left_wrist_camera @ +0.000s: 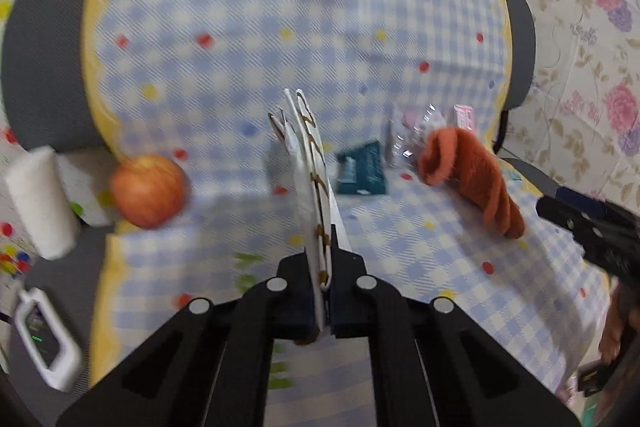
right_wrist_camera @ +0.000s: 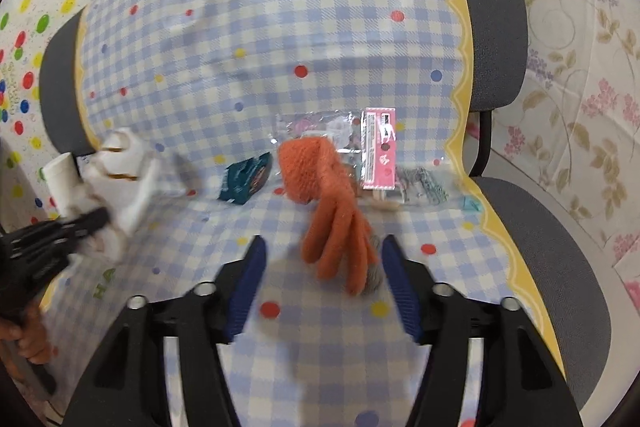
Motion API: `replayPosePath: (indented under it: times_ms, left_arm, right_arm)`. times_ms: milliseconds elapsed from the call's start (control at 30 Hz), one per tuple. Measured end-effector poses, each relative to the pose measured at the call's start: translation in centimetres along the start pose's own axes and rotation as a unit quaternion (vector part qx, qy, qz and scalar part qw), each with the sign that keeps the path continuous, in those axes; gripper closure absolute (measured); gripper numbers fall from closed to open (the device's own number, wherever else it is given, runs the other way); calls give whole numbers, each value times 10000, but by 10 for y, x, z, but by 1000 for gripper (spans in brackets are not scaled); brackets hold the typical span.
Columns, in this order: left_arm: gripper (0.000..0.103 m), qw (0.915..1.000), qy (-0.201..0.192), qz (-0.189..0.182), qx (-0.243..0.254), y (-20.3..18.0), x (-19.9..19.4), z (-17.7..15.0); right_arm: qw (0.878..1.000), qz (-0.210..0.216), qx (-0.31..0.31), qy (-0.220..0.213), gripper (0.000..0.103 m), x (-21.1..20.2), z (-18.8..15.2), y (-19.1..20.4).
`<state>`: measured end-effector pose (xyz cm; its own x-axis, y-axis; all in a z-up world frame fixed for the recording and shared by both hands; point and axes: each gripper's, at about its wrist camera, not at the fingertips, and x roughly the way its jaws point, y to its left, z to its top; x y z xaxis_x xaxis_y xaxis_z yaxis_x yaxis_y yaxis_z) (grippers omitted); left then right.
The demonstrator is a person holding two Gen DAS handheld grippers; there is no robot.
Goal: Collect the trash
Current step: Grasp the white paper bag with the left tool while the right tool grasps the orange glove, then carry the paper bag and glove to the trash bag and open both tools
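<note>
My left gripper (left_wrist_camera: 324,267) is shut on a flat white paper wrapper (left_wrist_camera: 310,167) with brown marks, held upright on edge above the checked cloth. In the right wrist view that wrapper (right_wrist_camera: 128,171) shows at the left, in the left gripper (right_wrist_camera: 60,239). My right gripper (right_wrist_camera: 323,251) stands open just above the fingers of an orange knitted glove (right_wrist_camera: 320,187), one jaw on either side, pads not touching it. A teal snack wrapper (right_wrist_camera: 246,183) lies left of the glove. A clear plastic pack with a pink card (right_wrist_camera: 378,151) lies behind it.
A blue checked cloth (right_wrist_camera: 280,47) covers a grey office chair (right_wrist_camera: 496,27). An apple (left_wrist_camera: 148,191) sits at the seat's left edge, with a white roll (left_wrist_camera: 40,203) and a white handheld device (left_wrist_camera: 44,339) beyond it. A small teal scrap (right_wrist_camera: 470,203) lies near the right edge.
</note>
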<state>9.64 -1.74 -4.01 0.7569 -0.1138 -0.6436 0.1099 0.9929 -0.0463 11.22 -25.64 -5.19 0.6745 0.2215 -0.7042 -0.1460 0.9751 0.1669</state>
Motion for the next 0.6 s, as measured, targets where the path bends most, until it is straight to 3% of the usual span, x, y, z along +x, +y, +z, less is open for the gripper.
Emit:
replayPosePath:
  times_ms: [100, 167, 300, 333, 367, 400, 433, 600]
  left_arm:
    - [101, 9998, -95, 197, 24, 15, -6, 3]
    - [101, 9995, -125, 302, -15, 25, -5, 8]
    - [101, 9990, -48, 445, -10, 34, 6, 9]
    - [101, 9990, -16, 445, -12, 36, 8, 7]
    - [101, 9990, 28, 455, -14, 38, 12, 6]
    - [101, 9989, 56, 461, -12, 38, 14, 5]
    - [101, 9989, 68, 466, -15, 38, 15, 4]
    - [101, 9994, 115, 333, 56, 36, 10, -5]
  right_arm:
    - [9999, -144, 75, -50, 35, 20, 17, -11]
    - [9998, -56, 200, 45, 19, 42, 29, -20]
    - [9984, 380, 298, 295, 19, 82, 44, -18]
    - [9988, 293, 248, 296, 22, 88, 46, -15]
    - [9992, 139, 180, 327, 47, 96, 50, -12]
    - [9989, 159, 213, 397, 64, 100, 51, -10]
    - [9983, 250, 282, 451, 87, 101, 51, -8]
    - [9987, 293, -160, 384, 94, 68, 29, 16]
